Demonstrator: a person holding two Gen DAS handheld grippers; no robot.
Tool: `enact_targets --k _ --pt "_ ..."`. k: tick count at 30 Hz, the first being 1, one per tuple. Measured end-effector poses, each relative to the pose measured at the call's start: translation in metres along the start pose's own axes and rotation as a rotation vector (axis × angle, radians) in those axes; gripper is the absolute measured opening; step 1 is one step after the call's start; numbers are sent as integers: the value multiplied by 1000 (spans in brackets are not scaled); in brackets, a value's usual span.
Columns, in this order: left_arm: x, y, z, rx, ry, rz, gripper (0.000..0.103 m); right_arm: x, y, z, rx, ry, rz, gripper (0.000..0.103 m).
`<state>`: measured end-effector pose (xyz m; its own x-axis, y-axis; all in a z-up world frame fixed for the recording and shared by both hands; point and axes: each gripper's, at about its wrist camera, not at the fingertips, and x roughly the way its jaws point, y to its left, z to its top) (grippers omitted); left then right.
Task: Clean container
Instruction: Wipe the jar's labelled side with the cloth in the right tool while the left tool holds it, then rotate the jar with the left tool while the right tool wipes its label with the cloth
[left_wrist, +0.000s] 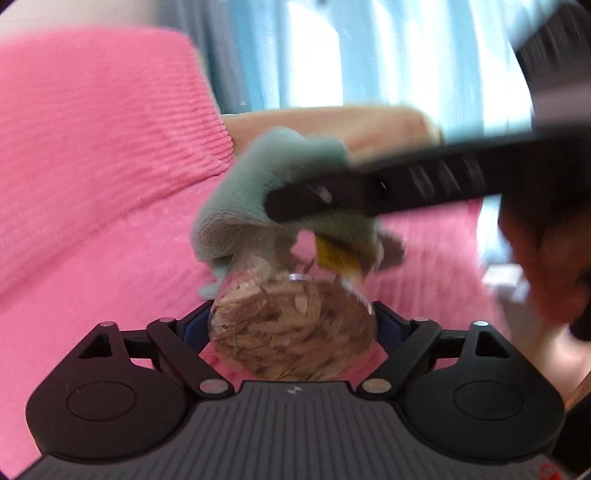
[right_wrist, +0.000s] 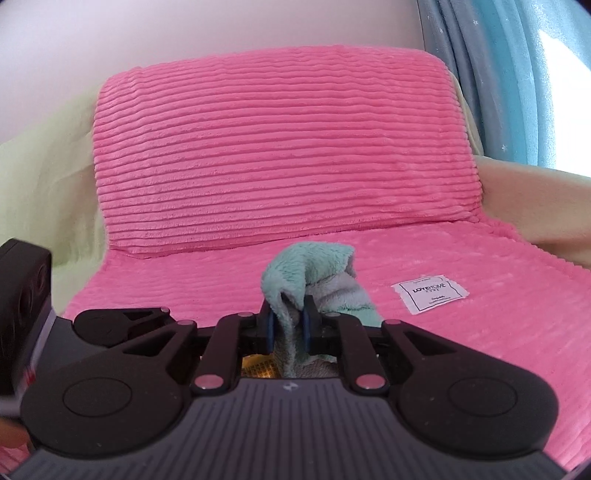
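Left hand-held gripper (left_wrist: 291, 325) clamps a clear jar (left_wrist: 291, 332), mouth pointing away, above the pink couch (left_wrist: 92, 184). Right hand-held gripper (right_wrist: 290, 325), level, pinches a teal cloth (right_wrist: 306, 273) against the jar's mouth.

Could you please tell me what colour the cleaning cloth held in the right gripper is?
The cloth is mint green with a grey side, clearest in the right wrist view.

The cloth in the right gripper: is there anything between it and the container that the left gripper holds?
Nothing visible stands between them. In the left wrist view the cloth held by the right gripper hangs right at the rim of the clear container, which the left gripper clamps. The blur hides whether they touch.
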<state>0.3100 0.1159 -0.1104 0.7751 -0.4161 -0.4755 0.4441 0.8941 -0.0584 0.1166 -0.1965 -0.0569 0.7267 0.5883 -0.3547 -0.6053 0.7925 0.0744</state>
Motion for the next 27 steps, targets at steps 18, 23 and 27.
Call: enact_targets --k 18,23,27 --pt "33 -34 6 -48 -7 3 85 -5 -23 2 17 3 15 11" --pt "13 -110 -16 366 8 200 85 -4 -25 0 29 5 -7 11" --pt "0 -112 -13 306 11 177 85 -6 -16 -2 -6 17 48 13"
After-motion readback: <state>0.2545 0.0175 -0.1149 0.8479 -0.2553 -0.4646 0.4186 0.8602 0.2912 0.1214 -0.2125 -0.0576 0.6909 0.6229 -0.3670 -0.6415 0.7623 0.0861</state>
